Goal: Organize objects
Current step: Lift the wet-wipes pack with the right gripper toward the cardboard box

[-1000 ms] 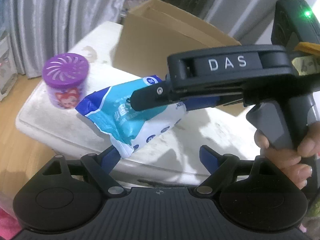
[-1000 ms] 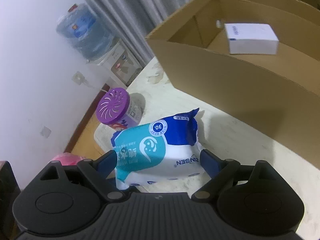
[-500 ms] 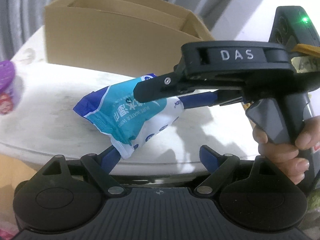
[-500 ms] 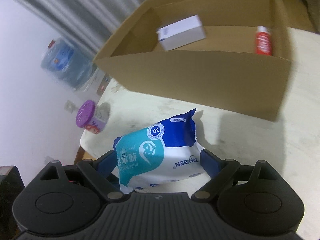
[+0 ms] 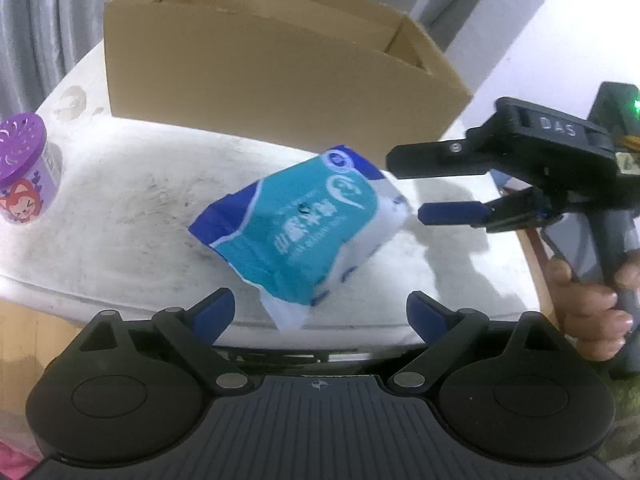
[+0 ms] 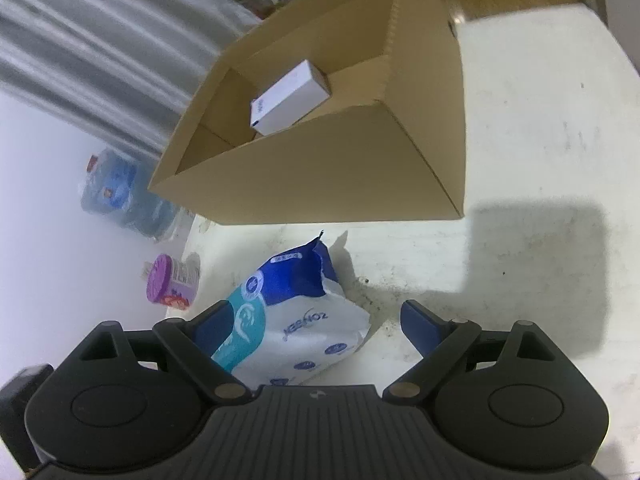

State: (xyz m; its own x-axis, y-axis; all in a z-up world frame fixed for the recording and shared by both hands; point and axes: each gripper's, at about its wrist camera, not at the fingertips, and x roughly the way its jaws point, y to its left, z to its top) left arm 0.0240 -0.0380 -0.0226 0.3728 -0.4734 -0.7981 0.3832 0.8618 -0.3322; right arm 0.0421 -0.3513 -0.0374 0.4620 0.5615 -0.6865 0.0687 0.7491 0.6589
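The wipes pack (image 5: pixel 308 236) in the middle looks soft, light and slippery. Grab its fat middle, not the floppy ends. The left claw (image 5: pixel 320 312) has just been opening and holds nothing; the right claw (image 6: pixel 316 320) is wide open around the pack, not squeezing.

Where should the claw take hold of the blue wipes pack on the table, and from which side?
Probably the puffy middle of the wipes pack, pads across its short width. It lies slanted on the table with both long sides free, while its crimped ends look thin and floppy. The right claw, open beside it, could come from that side.
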